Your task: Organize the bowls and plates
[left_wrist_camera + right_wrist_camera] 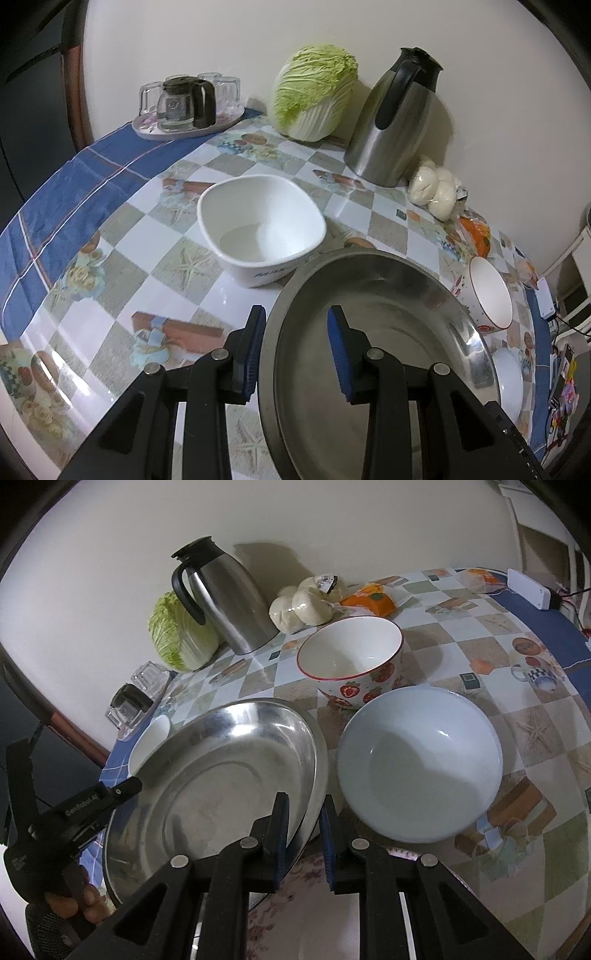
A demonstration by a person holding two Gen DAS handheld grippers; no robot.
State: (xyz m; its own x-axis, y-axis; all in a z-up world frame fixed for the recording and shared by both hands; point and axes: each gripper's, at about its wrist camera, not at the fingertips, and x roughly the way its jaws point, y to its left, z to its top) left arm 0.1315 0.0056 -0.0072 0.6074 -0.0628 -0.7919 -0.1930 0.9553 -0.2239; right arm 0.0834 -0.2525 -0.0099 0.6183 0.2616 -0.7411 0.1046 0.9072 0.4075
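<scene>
The steel plate (369, 350) hangs between your two tongs near the counter's (155, 236) front edge. Your left tongs (295, 350) straddle its left rim at a narrow gap, the right tongs (304, 834) pinch the opposite rim nearly closed, likely so it stays level. Left of it sits the square white bowl (262, 229); right, the round white bowl (419, 764) and strawberry bowl (351, 657).

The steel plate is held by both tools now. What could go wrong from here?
1. The steel plate is pinched only at its thin rim by the right tool and left tool; it may slip or tilt.
2. The plain white bowl and the strawberry bowl stand close beside it, so a swing might knock them.
</scene>
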